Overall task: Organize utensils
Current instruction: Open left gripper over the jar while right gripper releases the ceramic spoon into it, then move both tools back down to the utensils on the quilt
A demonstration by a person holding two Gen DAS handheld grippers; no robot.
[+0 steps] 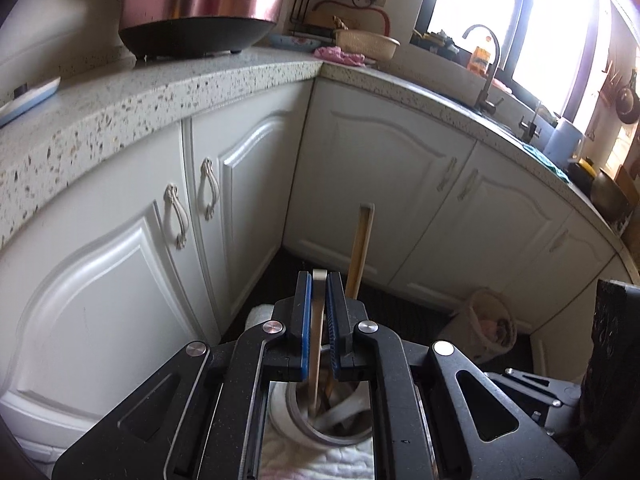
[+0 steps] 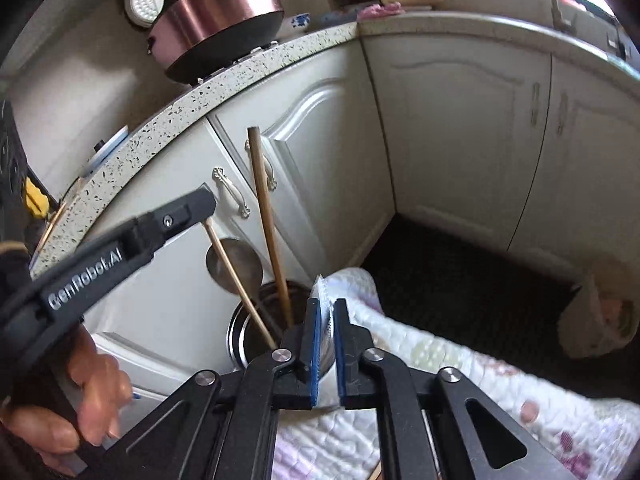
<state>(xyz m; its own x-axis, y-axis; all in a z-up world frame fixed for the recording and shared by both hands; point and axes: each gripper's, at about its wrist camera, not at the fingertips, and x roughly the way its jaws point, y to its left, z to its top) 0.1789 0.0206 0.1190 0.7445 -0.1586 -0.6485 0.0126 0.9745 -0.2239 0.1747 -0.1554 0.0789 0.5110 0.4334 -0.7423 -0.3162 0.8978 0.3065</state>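
Observation:
In the left wrist view my left gripper [image 1: 319, 278] is shut on a thin wooden chopstick [image 1: 316, 360] whose lower end reaches into a steel utensil cup [image 1: 304, 428]. A second chopstick [image 1: 360, 248] stands in the cup just right of the jaws. The right wrist view shows that gripper [image 2: 206, 210] from the side, pinching the chopstick [image 2: 240, 280] near its top, above the cup [image 2: 248, 336]. The cup also holds a steel ladle [image 2: 234, 266] and an upright chopstick [image 2: 268, 220]. My right gripper [image 2: 326, 304] is shut on a thin silvery utensil [image 2: 329, 320] seen edge-on, right of the cup.
The cup stands on a white quilted cloth [image 2: 440, 360]. White cabinet doors [image 1: 120, 280] and a speckled countertop [image 1: 160, 88] with a pink rice cooker [image 1: 200, 0] rise behind. A bag [image 2: 600, 312] sits on the dark floor. A hand [image 2: 88, 400] grips the left tool.

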